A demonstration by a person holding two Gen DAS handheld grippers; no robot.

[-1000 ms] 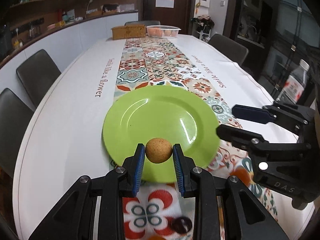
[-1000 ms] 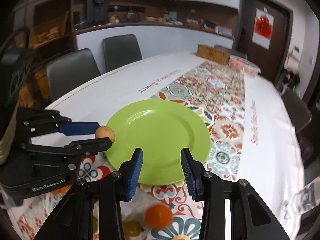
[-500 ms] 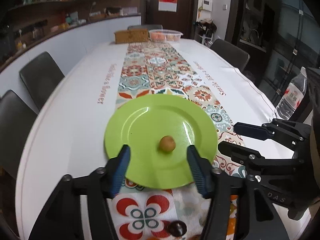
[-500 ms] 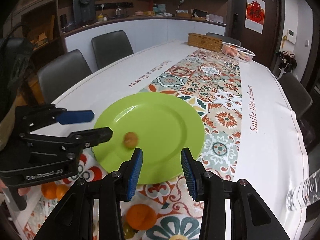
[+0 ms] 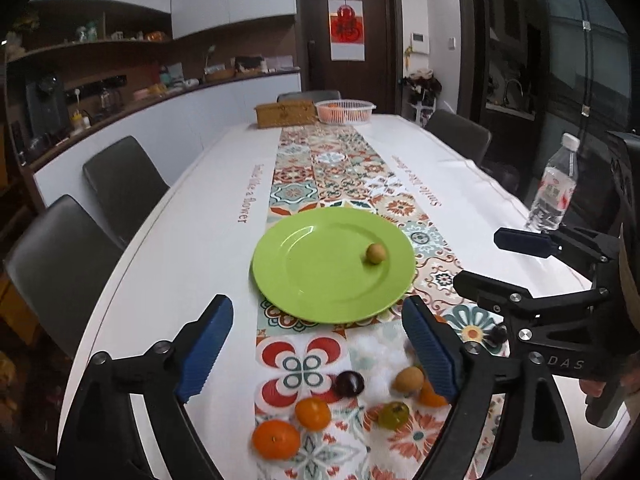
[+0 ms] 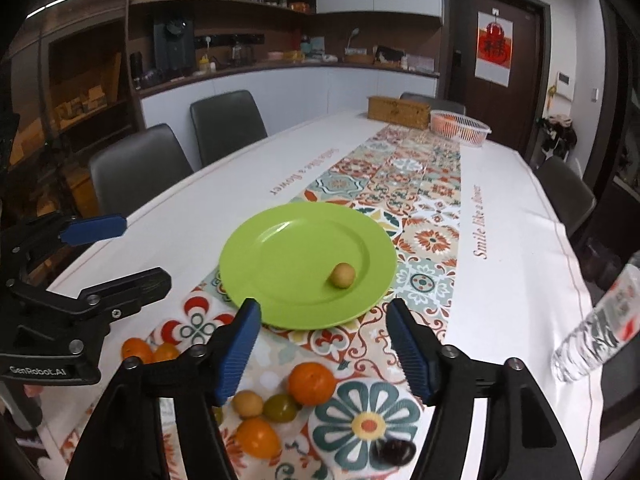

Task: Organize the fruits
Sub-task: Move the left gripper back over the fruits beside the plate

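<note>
A green plate [image 5: 312, 280] [image 6: 280, 256] lies on the patterned runner with one small tan fruit [image 5: 376, 254] [image 6: 342, 275] on its right side. Loose fruits lie on the runner in front of the plate: oranges [image 5: 276, 439] [image 6: 311, 378], a tan fruit [image 5: 408, 379] [image 6: 248, 403], a green one [image 5: 394, 415] [image 6: 281, 408] and a dark one [image 5: 349, 384] [image 6: 394, 453]. My left gripper [image 5: 320, 344] is open and empty, above the near fruits. My right gripper [image 6: 322, 354] is open and empty, just short of the plate's near rim.
A water bottle [image 5: 554, 188] [image 6: 596, 332] stands near the table's right edge. A wicker box [image 5: 286, 115] and a white basket [image 5: 346, 111] sit at the far end. Grey chairs [image 5: 120, 188] line both sides.
My left gripper let go of the tan fruit onto the plate, opened wide and drew back and up. The fruit rolled to the plate's right. My right gripper opened wider and drew back.
</note>
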